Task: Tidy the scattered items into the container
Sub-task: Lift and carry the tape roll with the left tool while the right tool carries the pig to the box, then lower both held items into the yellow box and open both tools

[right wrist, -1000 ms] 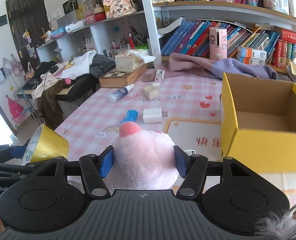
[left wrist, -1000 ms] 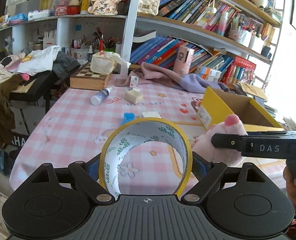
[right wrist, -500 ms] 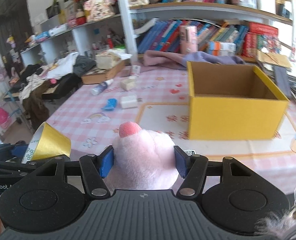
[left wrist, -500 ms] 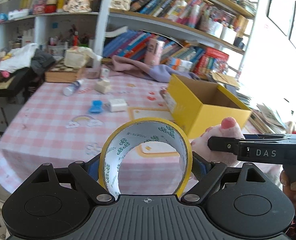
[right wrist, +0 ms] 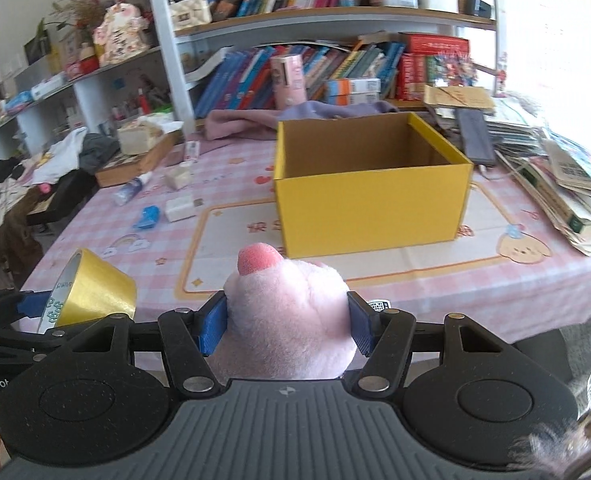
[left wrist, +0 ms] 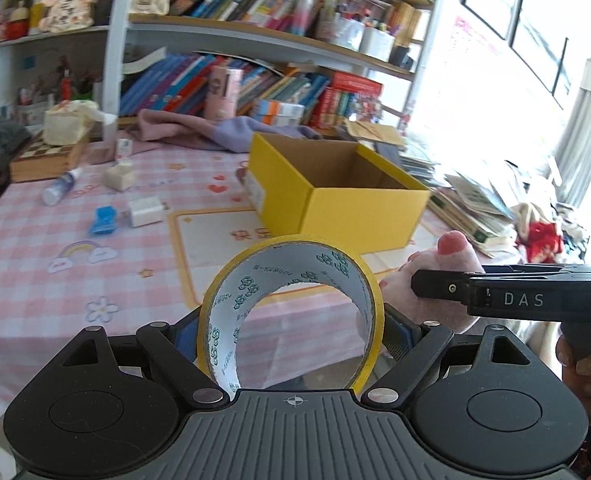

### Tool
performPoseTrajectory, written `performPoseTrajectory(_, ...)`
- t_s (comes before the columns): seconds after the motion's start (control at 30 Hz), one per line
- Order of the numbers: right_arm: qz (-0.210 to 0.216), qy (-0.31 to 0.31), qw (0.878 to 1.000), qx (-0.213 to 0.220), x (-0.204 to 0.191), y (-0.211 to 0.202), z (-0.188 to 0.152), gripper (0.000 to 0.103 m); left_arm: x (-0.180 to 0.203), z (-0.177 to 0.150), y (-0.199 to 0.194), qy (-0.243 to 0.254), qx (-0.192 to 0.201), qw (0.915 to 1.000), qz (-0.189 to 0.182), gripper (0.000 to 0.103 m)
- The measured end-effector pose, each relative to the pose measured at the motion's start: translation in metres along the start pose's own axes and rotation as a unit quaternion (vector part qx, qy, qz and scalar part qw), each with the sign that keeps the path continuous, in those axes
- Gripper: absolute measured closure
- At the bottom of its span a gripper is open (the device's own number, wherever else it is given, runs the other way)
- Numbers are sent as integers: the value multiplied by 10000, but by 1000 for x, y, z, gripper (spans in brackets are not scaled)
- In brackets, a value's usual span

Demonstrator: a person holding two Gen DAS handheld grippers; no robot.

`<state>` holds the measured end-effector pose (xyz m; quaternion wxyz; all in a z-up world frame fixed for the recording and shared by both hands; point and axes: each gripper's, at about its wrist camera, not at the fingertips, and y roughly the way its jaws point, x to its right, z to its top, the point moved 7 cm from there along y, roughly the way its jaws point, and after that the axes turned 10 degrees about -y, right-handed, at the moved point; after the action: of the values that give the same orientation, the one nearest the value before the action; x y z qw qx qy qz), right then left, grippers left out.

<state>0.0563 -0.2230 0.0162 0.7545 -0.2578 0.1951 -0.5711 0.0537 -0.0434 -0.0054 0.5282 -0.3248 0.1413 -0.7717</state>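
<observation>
My left gripper (left wrist: pixel 291 328) is shut on a yellow tape roll (left wrist: pixel 255 276) that stands upright between its blue pads. The same tape roll (right wrist: pixel 95 292) shows at the lower left of the right wrist view. My right gripper (right wrist: pixel 287 326) is shut on a pink plush toy (right wrist: pixel 283 316) with a red tip; that plush toy (left wrist: pixel 447 276) sits to the right of the tape in the left wrist view. An open yellow cardboard box (right wrist: pixel 371 200) stands ahead on the pink checked tablecloth (right wrist: pixel 231 168), beyond both grippers. The box (left wrist: pixel 355 208) looks empty inside.
On the cloth left of the box lie a small bottle (right wrist: pixel 129 190), a blue clip (right wrist: pixel 147 216), a white block (right wrist: pixel 179 208) and a cream cube (right wrist: pixel 177 176). A purple garment (right wrist: pixel 295 118) lies behind the box. Stacked papers (right wrist: pixel 567 184) crowd the right edge. Bookshelves stand behind.
Both grippers have swung to the right with their loads still held. The yellow box has come from the right edge of each view to nearly straight ahead.
</observation>
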Motion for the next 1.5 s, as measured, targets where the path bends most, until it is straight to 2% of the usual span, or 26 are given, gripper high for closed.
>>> performPoseTrajectory(0.23, -315, 215, 9992, -88, 18, -8, -2, 44, 13, 3, 8, 152, -77, 9995, -264, 15)
performPoseTrajectory(0.47, -447, 237, 9987, -93, 28, -8, 3, 44, 23, 9, 16, 252, -71, 9989, -391, 15)
performPoseTrajectory(0.8, -654, 228, 9973, 237, 56, -1, 24, 44, 42, 26, 35, 436, 115, 9976, -518, 15)
performPoseTrajectory(1.03, -878, 34, 9938, 685, 86, 7, 54, 44, 65, 58, 52, 725, 515, 9934, -718, 15)
performPoseTrajectory(1.23, -971, -255, 9868, 1270, 119, 14, 96, 44, 87, 92, 78, 821, 833, 9892, -886, 15)
performPoseTrajectory(1.37, -909, -649, 9809, 1592, 138, 25, 128, 44, 101, 115, 99, 843, 1031, 9879, -791, 15)
performPoseTrajectory(1.5, -689, -959, 9783, 1702, 157, 48, 152, 44, 108, 134, 120, 766, 1182, 9882, -597, 15)
